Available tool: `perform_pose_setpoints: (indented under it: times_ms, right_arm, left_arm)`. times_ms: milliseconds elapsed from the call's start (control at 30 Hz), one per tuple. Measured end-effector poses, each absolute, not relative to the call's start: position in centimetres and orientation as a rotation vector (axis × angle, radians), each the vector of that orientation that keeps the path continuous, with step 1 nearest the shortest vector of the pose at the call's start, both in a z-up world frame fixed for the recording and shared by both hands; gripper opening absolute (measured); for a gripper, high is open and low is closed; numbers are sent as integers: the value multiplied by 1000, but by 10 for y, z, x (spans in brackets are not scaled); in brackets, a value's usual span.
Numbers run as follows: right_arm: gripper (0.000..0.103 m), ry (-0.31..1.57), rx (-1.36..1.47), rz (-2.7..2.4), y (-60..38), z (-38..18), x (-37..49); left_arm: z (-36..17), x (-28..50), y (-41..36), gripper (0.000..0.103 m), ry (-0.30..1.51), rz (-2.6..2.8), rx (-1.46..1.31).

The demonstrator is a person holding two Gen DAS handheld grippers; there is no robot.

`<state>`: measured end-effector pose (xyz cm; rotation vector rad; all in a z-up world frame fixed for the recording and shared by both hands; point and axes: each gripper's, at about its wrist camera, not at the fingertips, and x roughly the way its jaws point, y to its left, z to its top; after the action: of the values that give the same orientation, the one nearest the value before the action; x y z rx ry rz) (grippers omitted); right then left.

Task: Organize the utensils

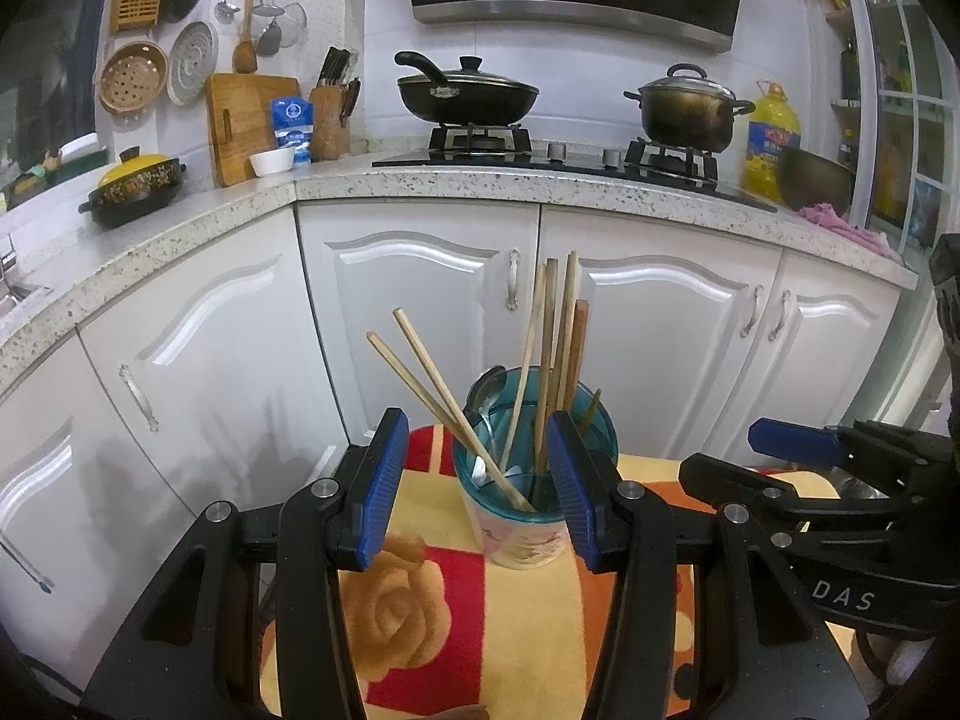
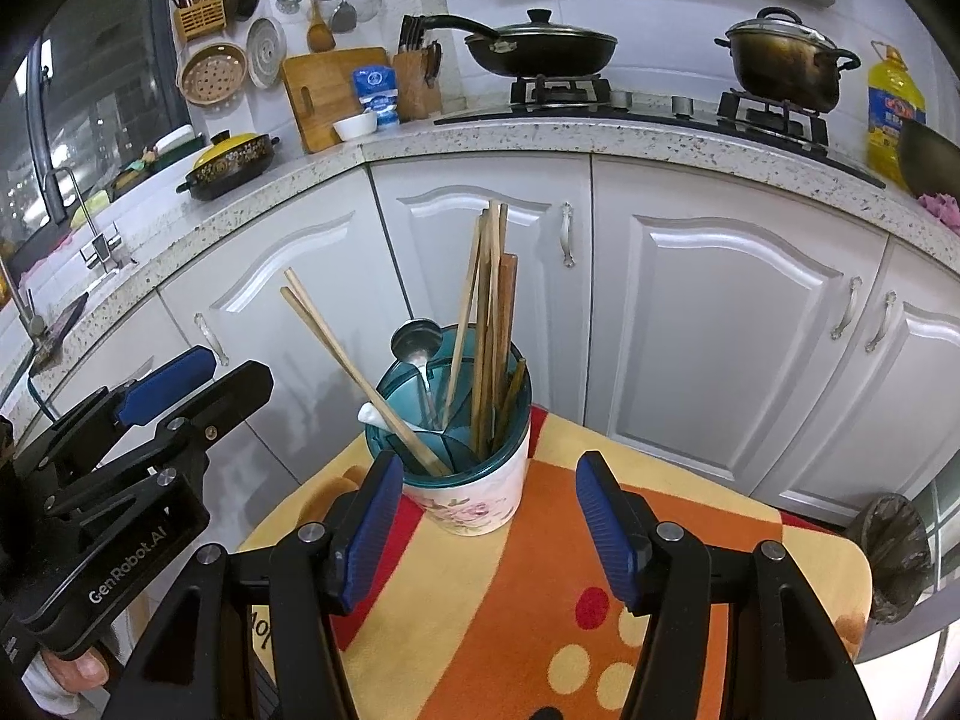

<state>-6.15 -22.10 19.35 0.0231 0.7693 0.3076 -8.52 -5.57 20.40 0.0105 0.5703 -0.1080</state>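
Item: utensil holder (image 2: 465,480), a cylindrical cup with a floral white body and a translucent teal divided insert, stood near the far edge of a small table under a patterned cloth (image 2: 540,600), in front of white cabinet doors (image 2: 720,330). Contents: an upright bundle of chopsticks (image 2: 489,324) at the 1 o'clock side of the rim; a separate pair of chopsticks (image 2: 360,360) slanted out toward 10 o'clock; a metal spoon (image 2: 414,339) with its bowl raised at 11 o'clock; a white ceramic spoon (image 2: 375,415) lodged at the rim at 9 o'clock. Handling, as judged: the chopsticks are taken to be light, stiff and smooth, apt to slip or pivot if pinched near a tip, so the exposed upper shaft is preferred; the ceramic spoon is presumed brittle; the holder looks top-heavy and liable to tip under a sideways pull. Left gripper (image 1: 477,480): jaws spread wide, nothing held, the holder seen between them. Right gripper (image 2: 489,531): jaws likewise parted, empty, set just short of the holder, which lies at 12 o'clock
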Motion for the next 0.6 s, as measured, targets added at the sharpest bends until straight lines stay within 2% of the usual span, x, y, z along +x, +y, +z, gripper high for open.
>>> perform_pose_setpoints:
  times_ms: [600]
  right_arm:
    - [62, 773, 10, 314, -216, 191, -61]
  left_arm:
    - [202, -91, -56, 47, 563, -104, 21]
